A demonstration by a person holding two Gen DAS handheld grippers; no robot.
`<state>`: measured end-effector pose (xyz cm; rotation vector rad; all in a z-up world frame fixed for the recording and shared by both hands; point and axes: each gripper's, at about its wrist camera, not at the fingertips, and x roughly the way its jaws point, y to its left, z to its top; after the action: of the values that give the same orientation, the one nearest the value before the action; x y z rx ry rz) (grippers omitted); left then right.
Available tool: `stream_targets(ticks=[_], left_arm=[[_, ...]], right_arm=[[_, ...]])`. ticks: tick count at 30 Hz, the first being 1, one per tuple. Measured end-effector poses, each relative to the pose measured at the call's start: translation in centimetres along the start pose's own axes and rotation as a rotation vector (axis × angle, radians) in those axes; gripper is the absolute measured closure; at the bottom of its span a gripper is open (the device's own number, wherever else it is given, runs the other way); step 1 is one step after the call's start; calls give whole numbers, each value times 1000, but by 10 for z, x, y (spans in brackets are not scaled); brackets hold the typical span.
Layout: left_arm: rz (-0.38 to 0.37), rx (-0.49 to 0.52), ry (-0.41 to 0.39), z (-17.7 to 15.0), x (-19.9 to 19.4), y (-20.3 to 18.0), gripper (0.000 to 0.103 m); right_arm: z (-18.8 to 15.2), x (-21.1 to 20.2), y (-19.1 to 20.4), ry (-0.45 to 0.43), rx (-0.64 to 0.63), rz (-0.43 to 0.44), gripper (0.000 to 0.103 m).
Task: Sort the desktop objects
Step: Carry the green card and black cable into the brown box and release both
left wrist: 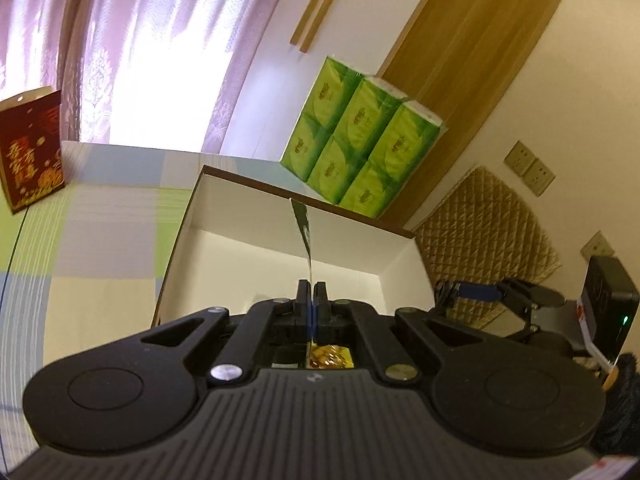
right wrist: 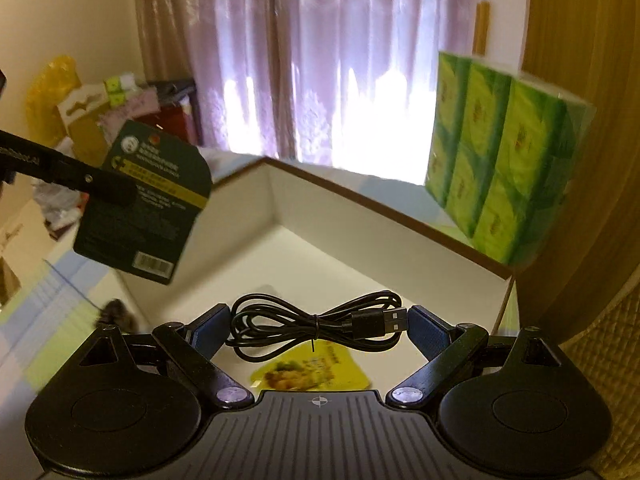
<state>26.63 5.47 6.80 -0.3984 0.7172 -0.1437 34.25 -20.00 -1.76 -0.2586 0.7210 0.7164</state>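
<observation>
1. My left gripper (left wrist: 310,292) has its fingers pressed together on a thin dark green printed card packet (left wrist: 303,228), seen edge-on in the left wrist view and standing up from the fingertips.
2. In the right wrist view that packet (right wrist: 146,204) hangs tilted above the near-left corner of the open white cardboard box with a brown rim (right wrist: 400,208), its barcode end lowest.
3. My right gripper (right wrist: 316,326) is spread wide with nothing gripped; its blue-padded fingers (right wrist: 430,330) flank a coiled black USB cable (right wrist: 316,326) lying on the box floor.
4. I cannot tell whether the pads touch the cable; the USB plug points right, just beside the right pad.
5. A yellow printed sachet (right wrist: 312,372) lies flat on the box floor, nearer than the cable and partly under it.
6. Far of the cable, the white floor runs bare to the back wall.
7. A wrapped block of green tissue packs (right wrist: 504,168) stands outside the box beyond its right wall, close to the rim.
8. A dark red gift bag with gold print (left wrist: 30,152) stands far left on the pastel checked tablecloth (left wrist: 100,240), well apart from the box.
</observation>
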Motion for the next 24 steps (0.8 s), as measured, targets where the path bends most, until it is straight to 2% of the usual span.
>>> stream_targets(ticks=[11,17,24], left_arm=[[95,89,137,32,97,14,103],[145,133,197,40,147,17,103],[220,192,252,44,194,20,103]], right_arm=[[14,73,-37,114,67,-36,12],[15,100,-47,167,127,-31,12],[12,120,-47,217,123,-43,12]])
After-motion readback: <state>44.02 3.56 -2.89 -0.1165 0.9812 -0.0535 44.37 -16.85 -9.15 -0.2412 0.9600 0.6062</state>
